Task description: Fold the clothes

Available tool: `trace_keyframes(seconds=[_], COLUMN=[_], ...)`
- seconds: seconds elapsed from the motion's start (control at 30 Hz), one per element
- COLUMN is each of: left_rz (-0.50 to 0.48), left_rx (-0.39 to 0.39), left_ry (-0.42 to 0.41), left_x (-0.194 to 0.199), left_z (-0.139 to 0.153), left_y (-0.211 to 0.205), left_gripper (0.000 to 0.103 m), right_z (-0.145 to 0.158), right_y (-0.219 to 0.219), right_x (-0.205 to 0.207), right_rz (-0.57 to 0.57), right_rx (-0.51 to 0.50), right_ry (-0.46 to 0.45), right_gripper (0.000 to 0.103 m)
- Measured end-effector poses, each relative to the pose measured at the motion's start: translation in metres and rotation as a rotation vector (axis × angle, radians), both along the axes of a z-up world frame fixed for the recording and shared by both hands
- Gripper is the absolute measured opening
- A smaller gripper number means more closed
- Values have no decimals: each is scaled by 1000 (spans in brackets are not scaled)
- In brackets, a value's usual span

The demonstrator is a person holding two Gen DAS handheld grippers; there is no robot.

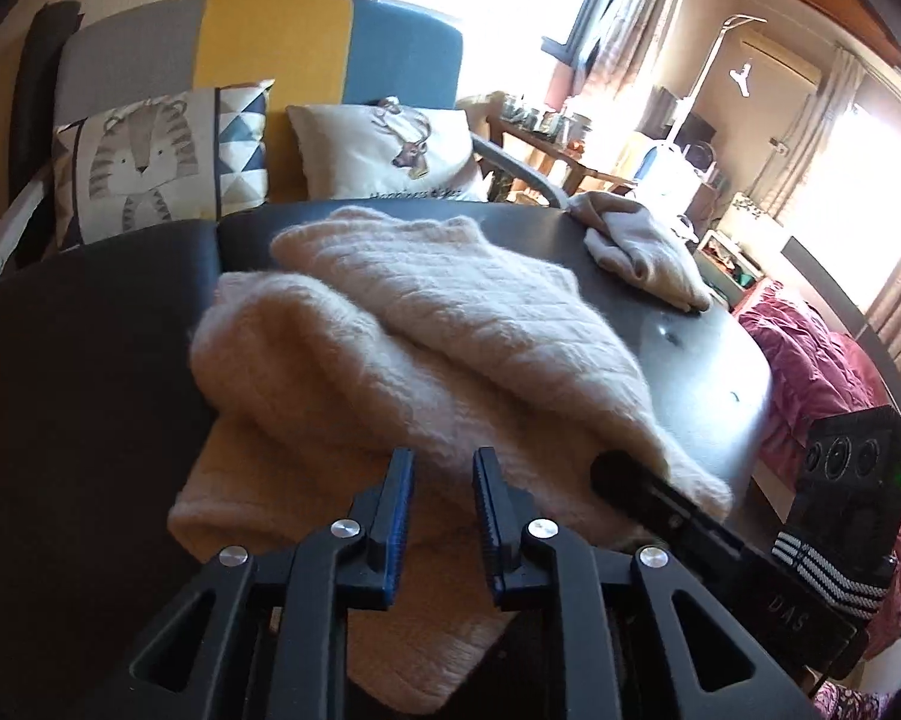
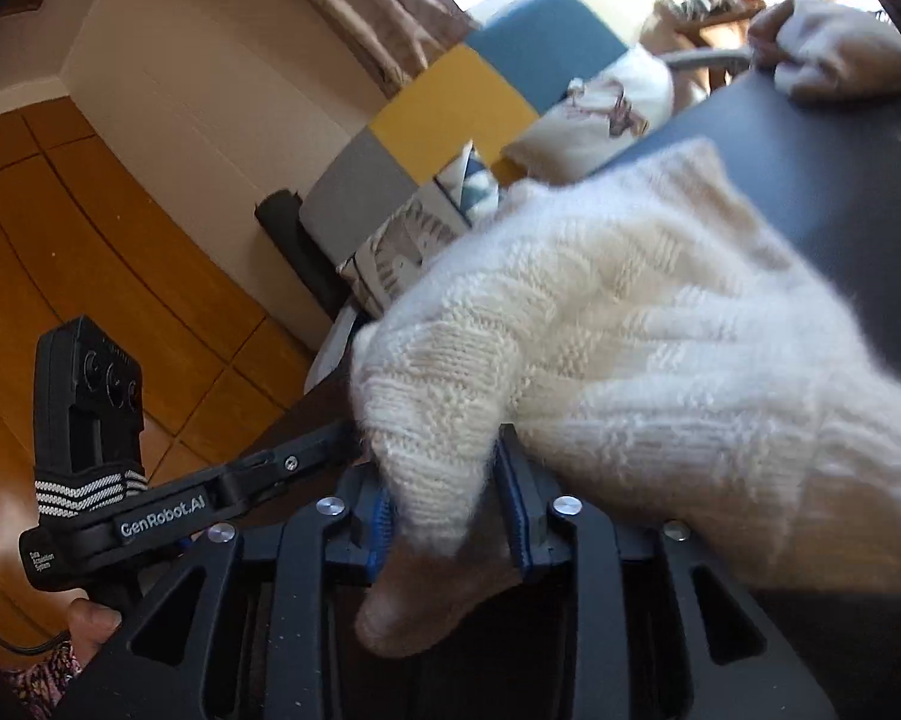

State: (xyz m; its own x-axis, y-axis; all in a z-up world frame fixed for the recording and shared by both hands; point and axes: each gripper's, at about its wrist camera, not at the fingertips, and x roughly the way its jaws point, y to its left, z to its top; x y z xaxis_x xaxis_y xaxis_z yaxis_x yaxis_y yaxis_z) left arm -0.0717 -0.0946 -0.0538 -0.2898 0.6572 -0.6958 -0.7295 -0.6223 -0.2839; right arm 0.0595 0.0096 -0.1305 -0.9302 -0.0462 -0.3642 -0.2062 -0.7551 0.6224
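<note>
Mid-fold: right tongs (image 2: pixel 444 510) clamped on cream knit sweater (image 1: pixel 426 324) edge, left tongs (image 1: pixel 444 504) apart, empty; next, likely carry edge across table (image 1: pixel 90 360).

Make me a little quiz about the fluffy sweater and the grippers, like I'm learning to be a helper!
1. True or false: the right gripper has a bit of the cream sweater pinched between its fingers.
2. Multiple choice: the left gripper is A) shut on the sweater, B) open with nothing between its fingers, C) holding a pillow.
3. Fill in: besides the sweater, a smaller light-coloured ____ lies at the far edge of the dark table.

Key:
1. True; knit fabric sits between its fingers.
2. B; it hovers open over the sweater's near part.
3. Garment, crumpled.
</note>
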Motion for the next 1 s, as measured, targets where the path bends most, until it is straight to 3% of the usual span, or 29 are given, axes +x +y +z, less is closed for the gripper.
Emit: trace_keyframes(seconds=[0.07, 0.13, 0.23, 0.33, 0.43, 0.53, 0.63, 0.73, 0.77, 0.8, 0.93, 0.97, 1.0], left_rz=[-46, -93, -137, -139, -129, -148, -173, -213, -222, -231, -199, -179, -160], left_rx=[7, 14, 4, -110, -190, -182, -106, -27, -39, -52, -229, -275, -281], left_ry=[9, 17, 50, 112, 119, 103, 47, -9, 1, 12, 116, 143, 131], left_x=[10, 21, 31, 35, 33, 38, 39, 36, 37, 38, 42, 42, 38], left_z=[8, 15, 20, 15, 9, 12, 21, 30, 30, 30, 10, 4, -1], left_y=[10, 20, 43, 68, 82, 77, 65, 60, 65, 71, 100, 107, 109], left_gripper=[22, 23, 24, 25, 26, 25, 25, 34, 37, 39, 40, 38, 26], right_z=[5, 6, -1, -21, -29, -34, -39, -39, -39, -39, -40, -41, -41], right_y=[12, 26, 52, 69, 70, 68, 66, 67, 67, 67, 70, 70, 71], right_x=[28, 52, 58, 46, 47, 51, 54, 57, 57, 57, 58, 57, 58], right_rz=[-154, -302, -412, -388, -372, -358, -349, -356, -357, -356, -350, -349, -349], right_rx=[39, 48, 13, -56, -54, -38, -18, 0, 6, 12, 25, 27, 29], right_ry=[28, 40, -27, -131, -146, -144, -140, -132, -131, -132, -135, -134, -135], right_gripper=[81, 83, 83, 83, 83, 83, 83, 83, 83, 83, 83, 83, 83])
